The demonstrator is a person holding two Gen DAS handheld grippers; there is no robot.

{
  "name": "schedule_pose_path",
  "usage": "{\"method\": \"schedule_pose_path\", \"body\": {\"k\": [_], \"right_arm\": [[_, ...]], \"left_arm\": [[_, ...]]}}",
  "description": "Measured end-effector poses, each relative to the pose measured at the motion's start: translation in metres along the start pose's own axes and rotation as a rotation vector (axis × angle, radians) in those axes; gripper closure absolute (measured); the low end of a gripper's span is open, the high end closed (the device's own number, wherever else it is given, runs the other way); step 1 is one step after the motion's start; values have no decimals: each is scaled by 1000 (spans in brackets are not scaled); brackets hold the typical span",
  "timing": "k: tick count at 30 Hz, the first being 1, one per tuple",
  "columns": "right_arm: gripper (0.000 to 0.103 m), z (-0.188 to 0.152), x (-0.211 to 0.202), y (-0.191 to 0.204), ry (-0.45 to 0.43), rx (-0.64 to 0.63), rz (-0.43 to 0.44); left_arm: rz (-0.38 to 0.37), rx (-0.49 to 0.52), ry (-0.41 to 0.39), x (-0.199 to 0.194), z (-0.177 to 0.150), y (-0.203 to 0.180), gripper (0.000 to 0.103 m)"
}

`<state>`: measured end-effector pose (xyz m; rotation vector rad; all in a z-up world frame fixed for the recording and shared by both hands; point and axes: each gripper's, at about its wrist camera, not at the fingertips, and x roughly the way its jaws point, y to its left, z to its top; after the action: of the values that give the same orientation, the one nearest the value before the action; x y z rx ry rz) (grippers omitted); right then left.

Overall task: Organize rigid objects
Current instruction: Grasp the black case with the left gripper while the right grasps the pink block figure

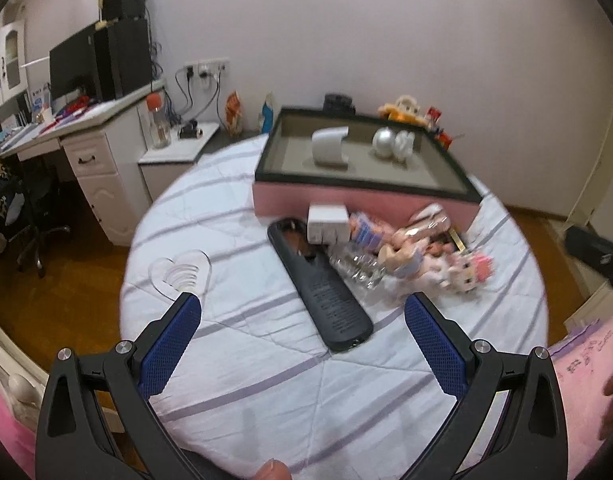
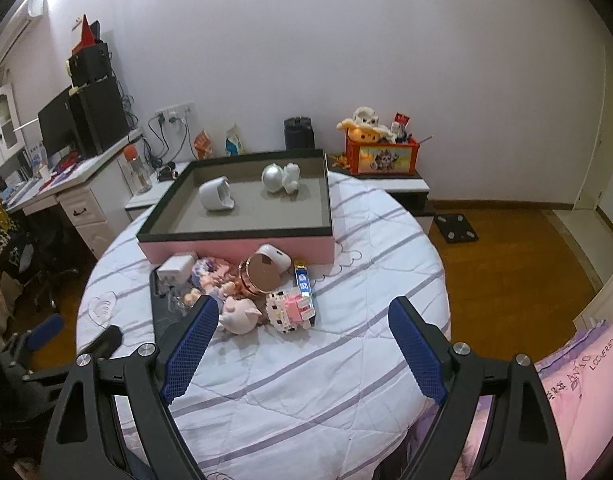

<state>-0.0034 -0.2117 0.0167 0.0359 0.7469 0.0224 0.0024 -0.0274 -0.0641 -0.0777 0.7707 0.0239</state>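
Toys and small hard things lay in a heap (image 2: 250, 292) on the round bed (image 2: 346, 360), just in front of a pink tray box (image 2: 242, 250). The left claw (image 1: 302, 312) was spread wide and held nothing. The right claw (image 2: 302, 320) was spread wide too, also with nothing in it.

Past the left claw's tips, a bit right of the middle, lay a long black case (image 1: 320, 284). A white plug (image 1: 326, 224) rested on its far end. The heap sat farther off, to the right. A clear heart (image 1: 182, 274) lay near the left finger.

From the right claw, the pig toy (image 2: 240, 316) sat just beside the left finger. The pink block toy (image 2: 292, 308) lay ahead between the fingers, nearer the left one. A shiny round tin (image 2: 260, 276) sat behind them.

Things could go wrong, I think. The heap was packed tight, so closing on one toy could knock its neighbours. The bed cover looked soft, so a pushed toy might tip. The tin looked smooth and could slip out.
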Motion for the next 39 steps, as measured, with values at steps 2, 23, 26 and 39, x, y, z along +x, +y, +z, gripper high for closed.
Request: {"method": "schedule_pose_path", "body": {"k": [2,23,26,39], "right_arm": [[15,0,8,-3,15,4,-2],[15,-9,68,-14,144,25,2],[15,-11,72,-17,153,33,0],[15,-16,87,-18,182,38,-5]], "left_arm": [[4,3,38,17,-4,-2,0],[-36,-4,149,92,-3,10,17],[-27,4,146,93,-2,13,15],[-2,67,135,102,8,15,47]]}}
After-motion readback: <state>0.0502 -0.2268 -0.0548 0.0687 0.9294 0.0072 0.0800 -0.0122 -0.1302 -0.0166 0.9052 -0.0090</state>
